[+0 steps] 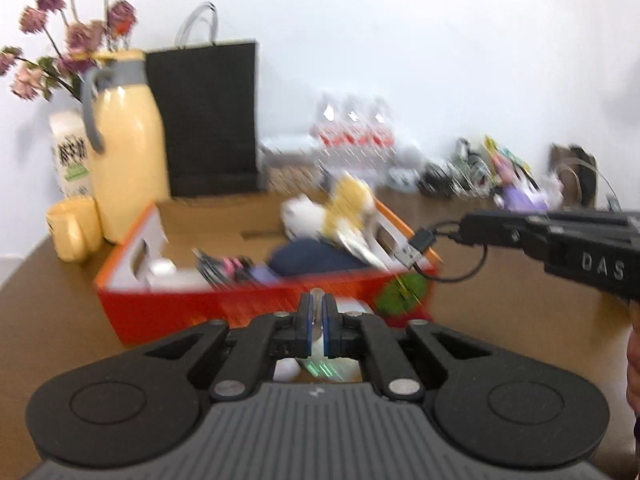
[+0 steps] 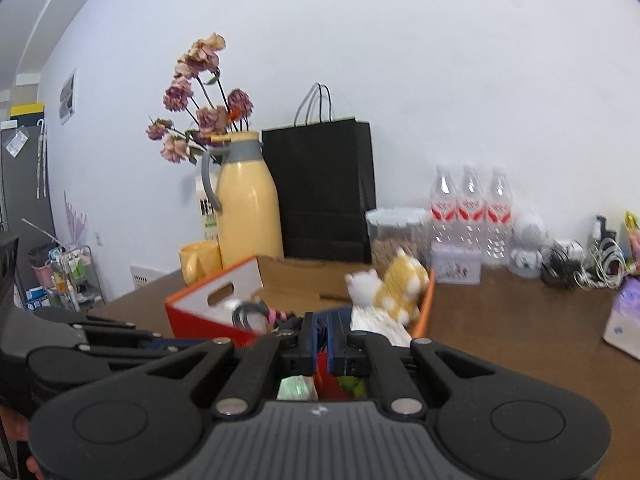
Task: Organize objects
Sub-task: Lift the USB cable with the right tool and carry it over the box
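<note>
An orange box (image 1: 248, 304) stands on the brown table (image 1: 60, 300); it also shows in the right wrist view (image 2: 200, 322). In it lie a plush toy (image 1: 332, 212), a dark blue pouch (image 1: 312, 258), pens and cables. My left gripper (image 1: 317, 320) is shut on a small clear bottle (image 1: 317, 296) just in front of the box. My right gripper (image 2: 319, 334) is nearly shut on a thin black cable (image 2: 320, 330); in the left wrist view (image 1: 468, 226) a cable with a USB plug (image 1: 416, 246) hangs from it over the box's right end.
A yellow jug (image 1: 124, 148), yellow mug (image 1: 72, 226), dried flowers (image 1: 68, 40) and a black paper bag (image 1: 208, 120) stand behind the box. Water bottles (image 2: 472, 208), a tin (image 2: 456, 266), tangled cables (image 2: 580, 264) and a tissue pack (image 2: 624, 320) lie right.
</note>
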### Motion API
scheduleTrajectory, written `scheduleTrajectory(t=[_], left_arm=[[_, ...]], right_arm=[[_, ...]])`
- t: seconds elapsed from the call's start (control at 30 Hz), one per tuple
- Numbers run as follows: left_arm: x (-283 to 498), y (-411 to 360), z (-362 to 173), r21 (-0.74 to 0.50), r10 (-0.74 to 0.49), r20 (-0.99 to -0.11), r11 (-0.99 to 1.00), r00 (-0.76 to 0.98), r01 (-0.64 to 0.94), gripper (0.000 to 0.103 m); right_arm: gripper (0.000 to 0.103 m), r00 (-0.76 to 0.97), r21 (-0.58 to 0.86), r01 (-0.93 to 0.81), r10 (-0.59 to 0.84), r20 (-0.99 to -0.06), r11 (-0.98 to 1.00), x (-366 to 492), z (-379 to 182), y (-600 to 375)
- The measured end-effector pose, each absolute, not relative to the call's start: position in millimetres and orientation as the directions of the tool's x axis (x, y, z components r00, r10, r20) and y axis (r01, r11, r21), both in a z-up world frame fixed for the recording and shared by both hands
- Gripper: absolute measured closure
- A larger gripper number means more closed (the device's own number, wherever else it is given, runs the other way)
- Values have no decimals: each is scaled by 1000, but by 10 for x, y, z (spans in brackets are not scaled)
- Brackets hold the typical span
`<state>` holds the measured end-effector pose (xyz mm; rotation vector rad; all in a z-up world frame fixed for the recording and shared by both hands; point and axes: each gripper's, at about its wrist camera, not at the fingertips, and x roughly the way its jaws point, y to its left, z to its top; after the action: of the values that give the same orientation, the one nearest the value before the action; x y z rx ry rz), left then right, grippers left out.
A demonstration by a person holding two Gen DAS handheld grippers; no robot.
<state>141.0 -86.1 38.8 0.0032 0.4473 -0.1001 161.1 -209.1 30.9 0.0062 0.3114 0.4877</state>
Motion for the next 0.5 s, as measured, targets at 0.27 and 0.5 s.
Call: scheduleTrajectory(t=[0.27, 0.5], left_arm=[[1961, -452, 675, -57, -41, -369, 998, 929, 22, 98], [2539, -257, 568, -93, -7, -372, 995, 928, -30, 98]], right_arm=[[99, 848, 65, -465, 465, -253, 883, 2171, 542, -1629], [99, 863, 60, -408, 406, -301, 911, 2785, 388, -1349]])
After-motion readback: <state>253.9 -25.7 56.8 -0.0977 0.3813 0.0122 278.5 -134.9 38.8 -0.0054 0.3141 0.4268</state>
